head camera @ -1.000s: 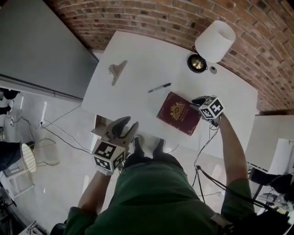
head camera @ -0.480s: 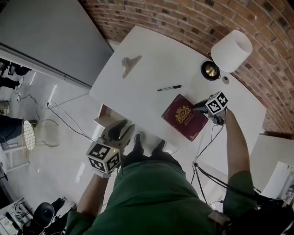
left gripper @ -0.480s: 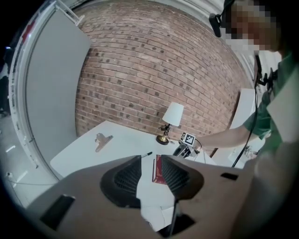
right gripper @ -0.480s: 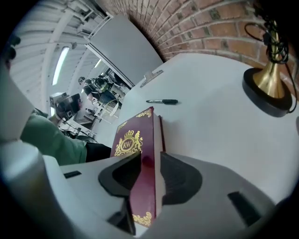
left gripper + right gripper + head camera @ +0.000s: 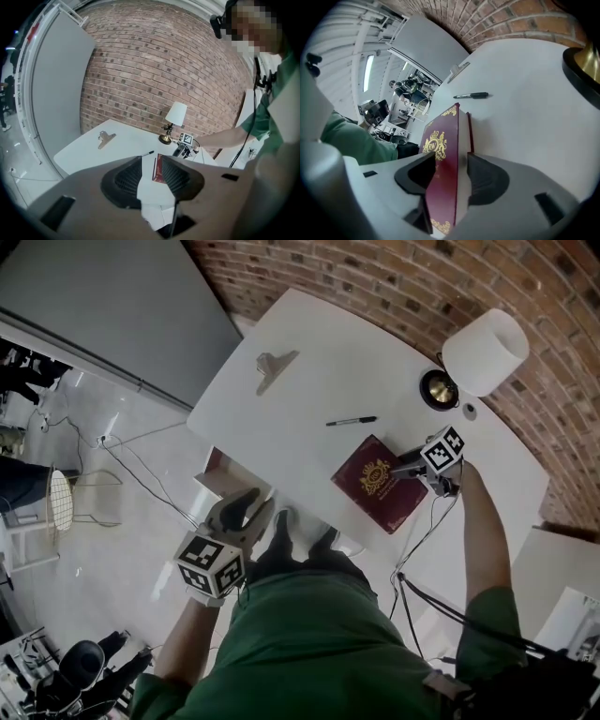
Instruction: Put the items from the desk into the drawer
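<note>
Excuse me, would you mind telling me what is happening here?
A person is clearing the white desk. The right tool has just been opening its jaws, which straddle the edge of the red book without gripping. The left tool hangs open and empty near the drawer. The pen and binder clip lie untouched.

The right tool (image 5: pixel 410 468) has tipped down onto the near edge of the red book (image 5: pixel 375 486). Its jaws have just been opening and now straddle the book's corner.

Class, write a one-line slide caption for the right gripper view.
The right gripper, its jaws just opening wide, straddles the book on the desk; a pen lies beyond.
</note>
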Motion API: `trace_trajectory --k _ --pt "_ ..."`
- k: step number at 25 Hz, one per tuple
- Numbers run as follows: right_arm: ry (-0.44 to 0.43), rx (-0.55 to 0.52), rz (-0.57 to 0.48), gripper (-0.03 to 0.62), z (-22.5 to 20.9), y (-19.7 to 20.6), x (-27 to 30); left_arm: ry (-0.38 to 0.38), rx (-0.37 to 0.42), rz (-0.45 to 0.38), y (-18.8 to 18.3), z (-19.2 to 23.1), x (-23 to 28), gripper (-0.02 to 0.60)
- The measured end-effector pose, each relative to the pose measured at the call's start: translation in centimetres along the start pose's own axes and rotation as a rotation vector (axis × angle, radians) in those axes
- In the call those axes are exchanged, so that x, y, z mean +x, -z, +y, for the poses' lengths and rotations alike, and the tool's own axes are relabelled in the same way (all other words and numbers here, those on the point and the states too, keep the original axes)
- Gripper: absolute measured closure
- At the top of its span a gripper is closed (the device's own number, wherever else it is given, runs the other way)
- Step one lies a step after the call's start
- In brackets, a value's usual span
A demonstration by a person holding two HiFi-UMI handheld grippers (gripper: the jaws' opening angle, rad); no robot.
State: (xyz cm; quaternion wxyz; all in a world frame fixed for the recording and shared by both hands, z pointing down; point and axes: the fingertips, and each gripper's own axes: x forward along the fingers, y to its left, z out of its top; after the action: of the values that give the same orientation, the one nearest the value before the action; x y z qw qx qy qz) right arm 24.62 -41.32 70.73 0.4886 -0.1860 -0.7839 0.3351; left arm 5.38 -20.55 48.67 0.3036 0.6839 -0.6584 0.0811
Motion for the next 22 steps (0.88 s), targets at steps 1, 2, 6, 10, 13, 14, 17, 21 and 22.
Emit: trace_trajectory --k 1,2,6,10,13,14,17,21,22 --pt "0.006 -0.016 0.006 0.416 -0.1 0.0 0.0 0.0 -0.001 0.001 0.0 -0.1 0.1 0.457" --pt "0.01 -0.029 0.012 0.422 -0.1 0.0 0.0 0.001 -0.002 0.003 0.1 -0.2 0.2 0.457" --pt "0.038 -0.074 0.042 0.447 0.0 0.1 -0.4 -0.001 -0.003 0.013 0.3 -0.2 0.3 0.458" --pt "0.054 -0.126 0.064 0.465 1.4 -0.3 -1.1 -0.001 -0.004 0.03 0.5 -0.3 0.7 0.459" --pt "0.085 -0.193 0.101 0.473 2.9 -0.7 -1.5 0.017 -0.007 0.027 0.4 -0.7 1.2 0.459" --pt "0.094 -0.22 0.118 0.476 3.5 -0.9 -1.5 0.023 -0.008 0.023 0.3 -0.9 1.3 0.459" --pt "0.122 -0.297 0.17 0.49 5.3 -1.3 -1.4 0.033 -0.013 0.012 0.2 -1.1 1.4 0.459" --pt "0.217 -0.442 0.248 0.504 7.2 -2.1 -1.6 0.031 -0.024 0.006 0.4 -1.1 1.1 0.459" --pt "0.253 -0.505 0.274 0.507 7.8 -2.5 -1.7 0.028 -0.027 0.005 0.5 -1.0 1.0 0.459"
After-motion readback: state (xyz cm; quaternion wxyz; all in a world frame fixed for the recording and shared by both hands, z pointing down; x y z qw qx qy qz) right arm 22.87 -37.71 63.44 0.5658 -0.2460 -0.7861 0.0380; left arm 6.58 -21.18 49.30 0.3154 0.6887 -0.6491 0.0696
